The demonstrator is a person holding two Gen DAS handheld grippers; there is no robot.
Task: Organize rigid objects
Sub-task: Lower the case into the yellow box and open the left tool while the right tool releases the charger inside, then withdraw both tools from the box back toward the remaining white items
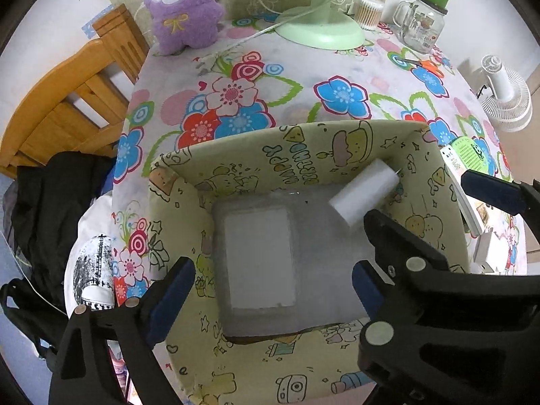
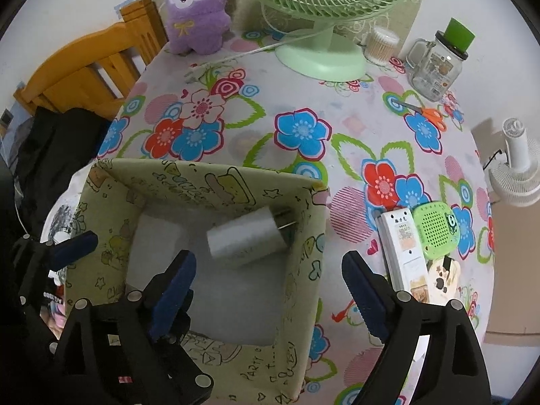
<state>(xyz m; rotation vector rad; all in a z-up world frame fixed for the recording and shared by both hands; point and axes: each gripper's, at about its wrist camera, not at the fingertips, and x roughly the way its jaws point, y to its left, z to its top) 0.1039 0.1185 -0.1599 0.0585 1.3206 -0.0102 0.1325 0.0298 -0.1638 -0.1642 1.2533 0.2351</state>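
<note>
On the flowered tabletop (image 2: 297,81) the open box (image 1: 189,182) stands at the near left corner as collecting bin, both the left gripper (image 1: 273,287) and right gripper (image 2: 266,283) poised above it, released and empty; the white charger (image 2: 246,239) lies inside against its far right corner.

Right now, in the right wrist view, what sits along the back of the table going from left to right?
Purple plush toy → green desk fan → cotton swab container → glass jar with a green lid → orange-handled scissors.
</note>
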